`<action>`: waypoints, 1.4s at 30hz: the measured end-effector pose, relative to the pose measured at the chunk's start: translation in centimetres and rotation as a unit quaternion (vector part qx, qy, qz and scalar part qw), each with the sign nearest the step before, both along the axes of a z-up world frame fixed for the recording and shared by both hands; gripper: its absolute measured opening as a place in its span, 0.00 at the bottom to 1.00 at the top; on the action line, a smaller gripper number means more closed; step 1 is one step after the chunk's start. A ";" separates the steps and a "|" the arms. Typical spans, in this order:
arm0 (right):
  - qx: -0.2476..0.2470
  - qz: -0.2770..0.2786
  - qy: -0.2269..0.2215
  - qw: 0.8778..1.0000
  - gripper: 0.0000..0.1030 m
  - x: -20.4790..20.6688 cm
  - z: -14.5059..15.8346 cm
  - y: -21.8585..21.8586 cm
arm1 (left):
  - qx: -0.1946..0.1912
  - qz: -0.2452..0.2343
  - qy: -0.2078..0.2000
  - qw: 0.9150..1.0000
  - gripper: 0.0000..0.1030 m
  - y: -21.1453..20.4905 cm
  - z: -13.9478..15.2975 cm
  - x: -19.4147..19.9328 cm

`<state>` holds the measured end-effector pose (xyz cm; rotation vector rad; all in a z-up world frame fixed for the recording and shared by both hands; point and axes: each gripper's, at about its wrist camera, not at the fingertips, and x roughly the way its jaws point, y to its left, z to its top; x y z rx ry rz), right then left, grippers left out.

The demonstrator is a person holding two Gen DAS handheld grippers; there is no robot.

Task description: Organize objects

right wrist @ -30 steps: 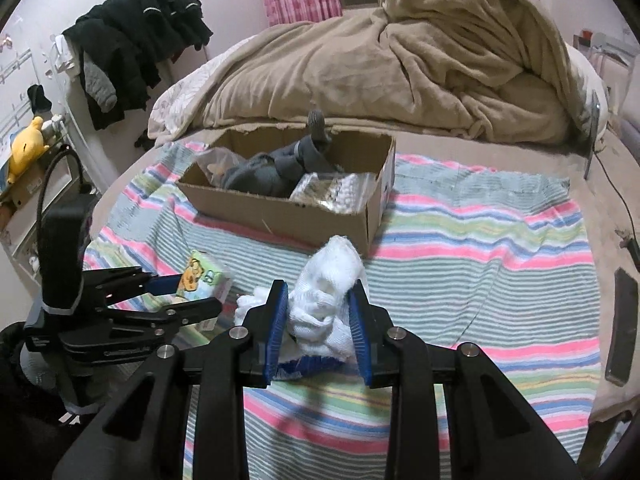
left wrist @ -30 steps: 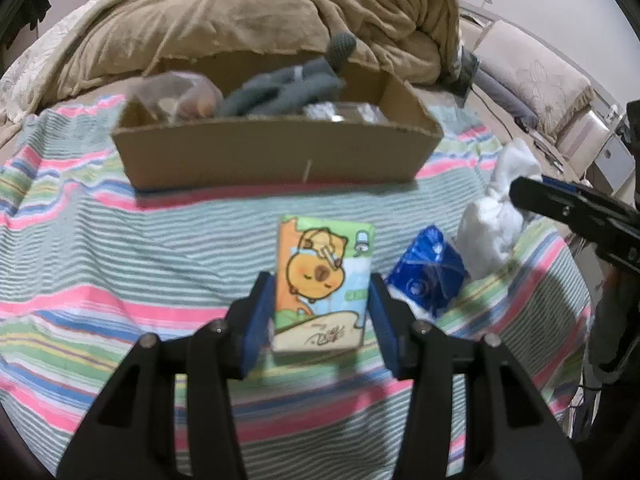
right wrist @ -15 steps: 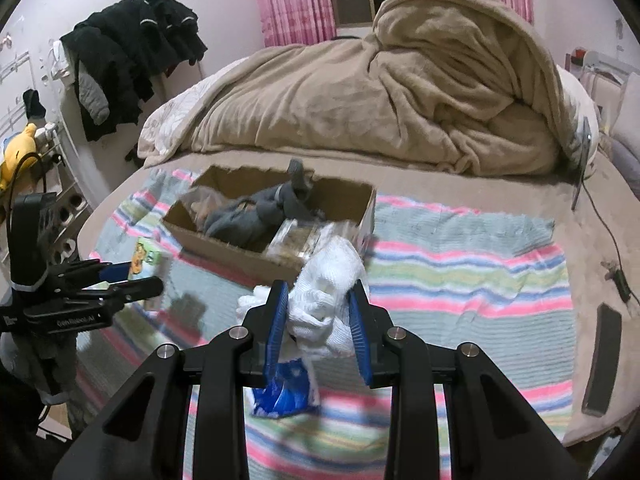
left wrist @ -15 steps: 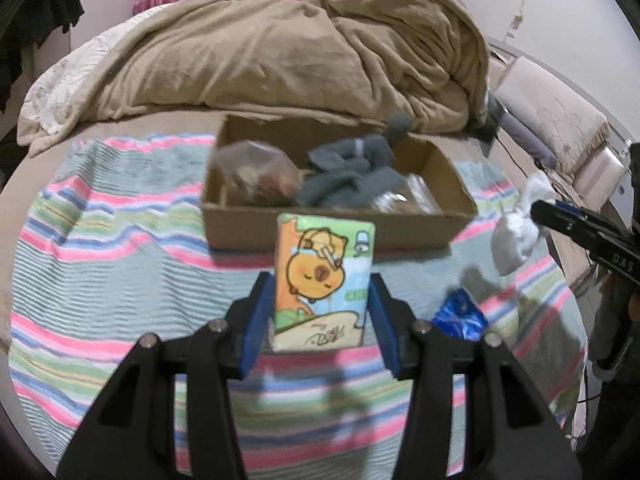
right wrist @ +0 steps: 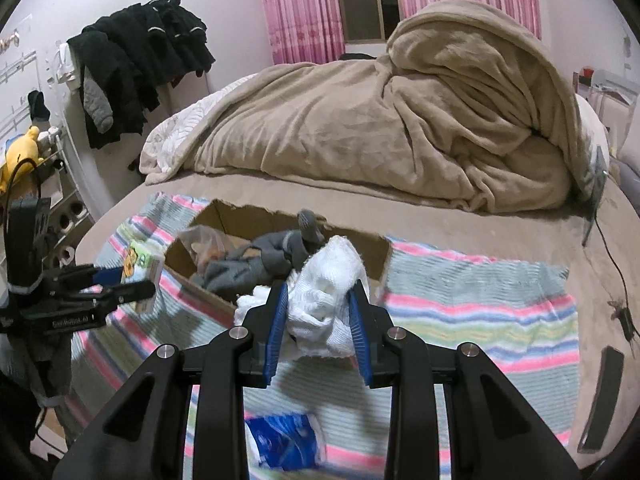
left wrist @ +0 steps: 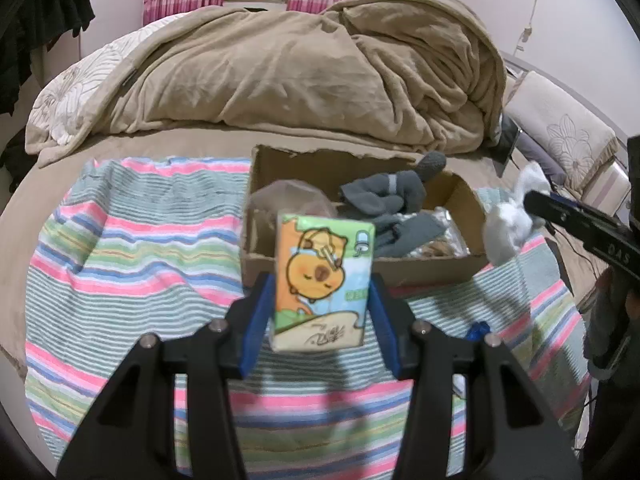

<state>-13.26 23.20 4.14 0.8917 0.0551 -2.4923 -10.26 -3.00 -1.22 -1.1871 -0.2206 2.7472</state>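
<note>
My left gripper [left wrist: 323,300] is shut on a tissue pack with a cartoon capybara [left wrist: 323,276] and holds it in the air just in front of the cardboard box [left wrist: 436,268]. The box holds grey gloves [left wrist: 384,200] and clear plastic bags [left wrist: 292,200]. My right gripper [right wrist: 319,320] is shut on a white cloth [right wrist: 328,292] and holds it above the box's near right corner [right wrist: 380,256]. A blue packet [right wrist: 286,440] lies on the striped blanket below my right gripper. Each gripper shows in the other's view, left [right wrist: 120,284] and right [left wrist: 532,208].
The striped blanket [left wrist: 132,264] covers the bed's near part. A heaped tan duvet [left wrist: 304,68] fills the back. Black clothes [right wrist: 136,56] hang at the left wall. A dark flat device [right wrist: 604,396] and a cable [right wrist: 612,264] lie at the right.
Both grippers have risen and moved toward the box with their loads. The blue packet stays on the blanket and has dropped low in view.
</note>
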 end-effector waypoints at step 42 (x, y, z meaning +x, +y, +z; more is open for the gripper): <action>0.038 -0.028 -0.011 0.999 0.32 -5.3 -3.6 -0.4 | 0.005 0.024 0.056 0.998 0.48 -0.9 -2.2 -7.7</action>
